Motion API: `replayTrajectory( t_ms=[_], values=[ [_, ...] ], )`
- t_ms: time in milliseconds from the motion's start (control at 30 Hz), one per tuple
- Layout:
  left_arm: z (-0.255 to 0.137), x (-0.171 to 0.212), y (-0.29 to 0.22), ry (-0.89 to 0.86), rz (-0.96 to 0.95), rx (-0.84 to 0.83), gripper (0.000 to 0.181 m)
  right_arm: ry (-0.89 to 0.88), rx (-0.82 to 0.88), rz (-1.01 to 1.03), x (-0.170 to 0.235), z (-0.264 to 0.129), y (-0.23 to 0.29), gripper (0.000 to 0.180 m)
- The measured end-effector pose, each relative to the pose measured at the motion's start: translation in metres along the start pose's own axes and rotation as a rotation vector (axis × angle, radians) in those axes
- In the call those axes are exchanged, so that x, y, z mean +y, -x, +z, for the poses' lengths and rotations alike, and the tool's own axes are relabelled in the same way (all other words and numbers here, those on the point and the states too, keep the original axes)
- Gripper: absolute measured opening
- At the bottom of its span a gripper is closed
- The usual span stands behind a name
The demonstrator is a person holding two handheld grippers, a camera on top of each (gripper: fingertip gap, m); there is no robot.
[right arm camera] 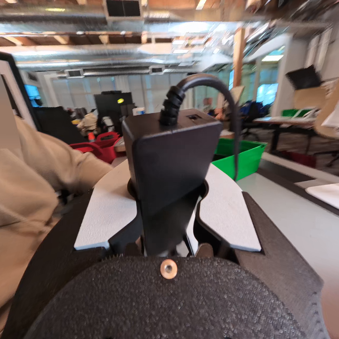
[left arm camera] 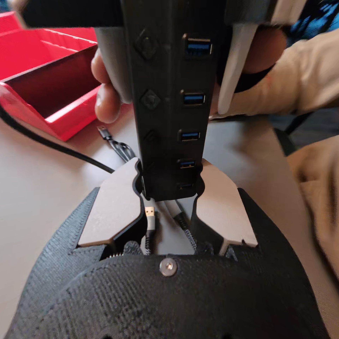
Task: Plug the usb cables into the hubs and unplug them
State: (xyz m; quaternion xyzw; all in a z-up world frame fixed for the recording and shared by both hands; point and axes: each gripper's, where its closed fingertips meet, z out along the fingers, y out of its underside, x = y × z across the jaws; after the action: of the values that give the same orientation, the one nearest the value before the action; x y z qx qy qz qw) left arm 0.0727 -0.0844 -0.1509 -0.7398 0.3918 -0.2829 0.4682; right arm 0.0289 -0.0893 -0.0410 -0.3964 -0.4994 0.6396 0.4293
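Note:
A long black USB hub (left arm camera: 170, 113) with a row of blue ports is held off the table between both grippers. My left gripper (left arm camera: 169, 180) is shut on the hub's near end. My right gripper (right arm camera: 168, 185) is shut on the hub's (right arm camera: 170, 165) other end, where its thick black cable (right arm camera: 211, 82) comes out. The right gripper's fingers (left arm camera: 231, 73) show at the top of the left wrist view, with a person's hand around it. No plug sits in the visible ports. A braided USB cable with a gold-tipped plug (left arm camera: 150, 213) lies on the table under the hub, beside another braided cable (left arm camera: 185, 229).
A red bin (left arm camera: 45, 88) stands at the left on the grey table (left arm camera: 36, 192). A third small plug (left arm camera: 103, 131) and the hub's black cable (left arm camera: 55, 145) lie near it. A green bin (right arm camera: 247, 159) stands behind the hub. A beige sleeve (left arm camera: 302, 73) is at the right.

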Motion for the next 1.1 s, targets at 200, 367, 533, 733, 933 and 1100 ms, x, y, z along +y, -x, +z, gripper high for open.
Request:
replayTrajectory(
  t_ms=[200,367,533,733,933,1100],
  values=[
    [-0.022,0.006,-0.004,0.024,-0.069,0.137,0.057,0.179,-0.129,0.0,0.028,-0.005,0.008,0.069],
    [-0.025,0.007,-0.006,0.026,-0.092,0.16,0.057,0.226,-0.14,0.005,0.04,-0.004,0.01,0.07],
    [-0.025,0.005,-0.01,0.005,-0.142,0.207,0.057,0.223,-0.122,-0.004,0.046,-0.001,0.01,0.064],
    [-0.026,-0.008,-0.006,-0.072,-0.243,0.166,0.057,0.161,-0.081,0.087,0.034,-0.002,0.0,0.065],
    [-0.019,-0.008,-0.002,-0.093,-0.345,0.145,0.057,0.139,-0.043,0.157,0.036,-0.006,-0.013,0.067],
    [-0.028,-0.016,0.003,-0.146,-0.247,0.105,0.072,0.101,-0.055,0.108,0.019,-0.011,-0.01,0.066]
  ],
)
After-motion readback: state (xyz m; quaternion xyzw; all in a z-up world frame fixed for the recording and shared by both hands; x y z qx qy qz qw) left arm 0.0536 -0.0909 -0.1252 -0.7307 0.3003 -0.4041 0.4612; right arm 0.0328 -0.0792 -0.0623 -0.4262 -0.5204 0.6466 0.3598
